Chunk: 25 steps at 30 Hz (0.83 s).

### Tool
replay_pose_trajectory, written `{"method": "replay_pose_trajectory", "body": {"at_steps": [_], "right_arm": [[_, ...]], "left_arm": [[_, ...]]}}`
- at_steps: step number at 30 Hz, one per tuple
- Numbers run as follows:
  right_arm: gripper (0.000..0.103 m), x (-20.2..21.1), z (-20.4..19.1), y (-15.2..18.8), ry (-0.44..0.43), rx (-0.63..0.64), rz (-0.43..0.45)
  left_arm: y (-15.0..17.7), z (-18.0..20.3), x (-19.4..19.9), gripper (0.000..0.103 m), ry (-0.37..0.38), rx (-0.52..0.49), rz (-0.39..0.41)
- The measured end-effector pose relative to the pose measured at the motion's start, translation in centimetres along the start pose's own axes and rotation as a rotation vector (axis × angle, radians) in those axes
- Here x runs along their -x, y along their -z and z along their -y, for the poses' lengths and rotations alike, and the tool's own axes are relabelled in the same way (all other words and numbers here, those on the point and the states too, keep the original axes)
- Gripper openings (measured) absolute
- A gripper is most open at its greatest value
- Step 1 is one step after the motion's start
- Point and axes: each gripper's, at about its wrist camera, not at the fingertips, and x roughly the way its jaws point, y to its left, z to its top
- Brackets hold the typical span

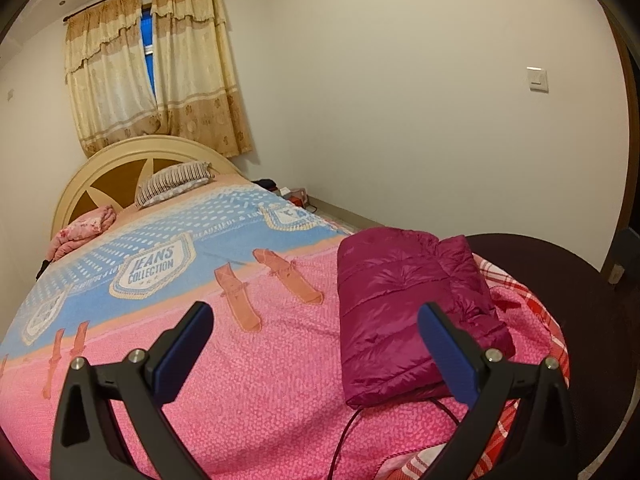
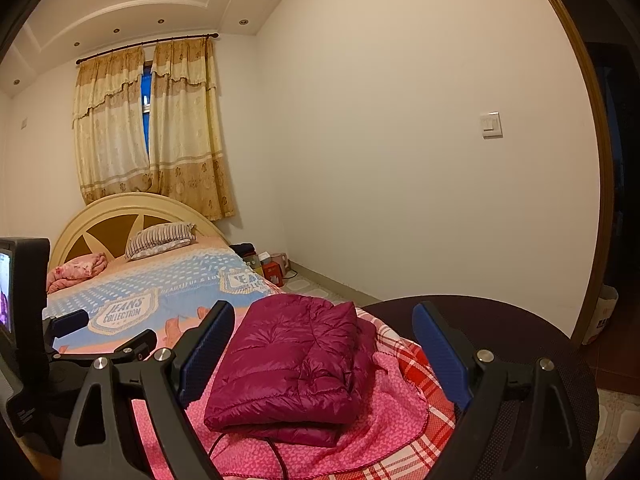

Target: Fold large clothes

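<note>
A magenta quilted jacket [image 1: 404, 312] lies folded into a thick rectangle on the pink bedspread [image 1: 248, 392], near the bed's right foot corner. My left gripper [image 1: 316, 332] hangs open above the bedspread, its blue pads wide apart, with the jacket just behind its right finger. In the right wrist view the same jacket [image 2: 292, 364] lies beyond the open right gripper [image 2: 324, 336], whose pads hold nothing. The left gripper's body and camera unit [image 2: 28, 336] show at the left edge there.
A dark cable [image 2: 276, 452] runs from under the jacket toward me. A dark round table [image 2: 532, 344] stands right of the bed. A striped pillow [image 1: 176, 182] and a pink bundle [image 1: 82, 230] lie by the headboard. Boxes [image 2: 272, 268] sit on the floor beside the bed.
</note>
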Motion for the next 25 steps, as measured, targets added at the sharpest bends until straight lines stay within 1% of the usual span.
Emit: {"method": "replay_pose_trajectory", "body": {"at_steps": [7,11,15,19,25], "right_arm": [[0.091,-0.1,0.1,0.1,0.000,-0.002,-0.004],[0.091,-0.4,0.0,0.2,-0.003,0.005,-0.010],[0.091,-0.6,-0.2,0.4,-0.007,0.008,-0.016],[0.091,-0.8,0.0,0.5,-0.010,0.003,-0.023],[0.091,-1.2,0.2,0.5,-0.012,-0.003,-0.030]], "left_arm": [[0.2,0.0,-0.7,0.103,-0.006,0.000,-0.031],[0.2,0.0,-0.9,0.103,0.027,0.005,-0.048],[0.2,-0.1,-0.8,0.103,0.063,0.014,-0.033],[0.1,-0.2,-0.9,0.103,0.035,0.018,-0.025],[0.1,-0.3,-1.8,0.103,0.014,0.027,-0.061]]}}
